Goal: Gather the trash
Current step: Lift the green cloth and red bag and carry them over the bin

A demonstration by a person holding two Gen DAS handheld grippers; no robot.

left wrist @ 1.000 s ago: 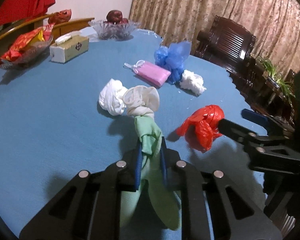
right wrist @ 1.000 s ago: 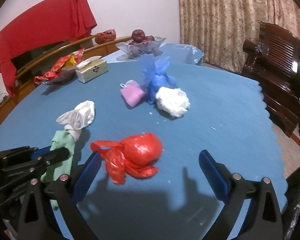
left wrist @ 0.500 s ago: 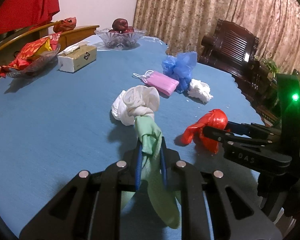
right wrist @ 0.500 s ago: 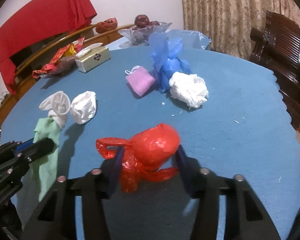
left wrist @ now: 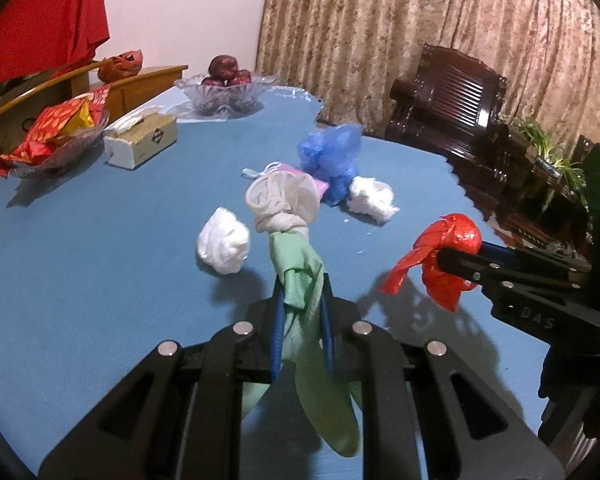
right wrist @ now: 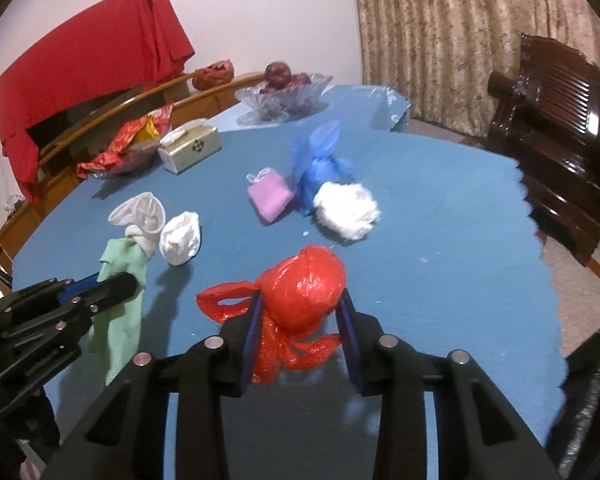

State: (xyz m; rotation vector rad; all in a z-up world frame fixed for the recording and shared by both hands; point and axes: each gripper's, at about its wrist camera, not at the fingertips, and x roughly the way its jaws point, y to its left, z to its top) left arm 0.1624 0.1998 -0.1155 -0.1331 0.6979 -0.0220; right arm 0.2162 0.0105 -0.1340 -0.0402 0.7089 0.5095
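Observation:
My left gripper is shut on a green-and-white knotted bag, held up over the blue table. The jaws of my right gripper are closing, and their pads press a red plastic bag that hangs clear of the table; the red plastic bag also shows at the right of the left wrist view. On the table lie a white wad, a blue bag, a crumpled white bag and a pink packet.
A tissue box, a glass fruit bowl and a dish of red snack packs stand at the far left. A dark wooden chair and plants flank the table's scalloped right edge.
My right gripper went from wide open around the red bag to clamped on it and raised it off the table. The left gripper rose a little with its green-and-white bag.

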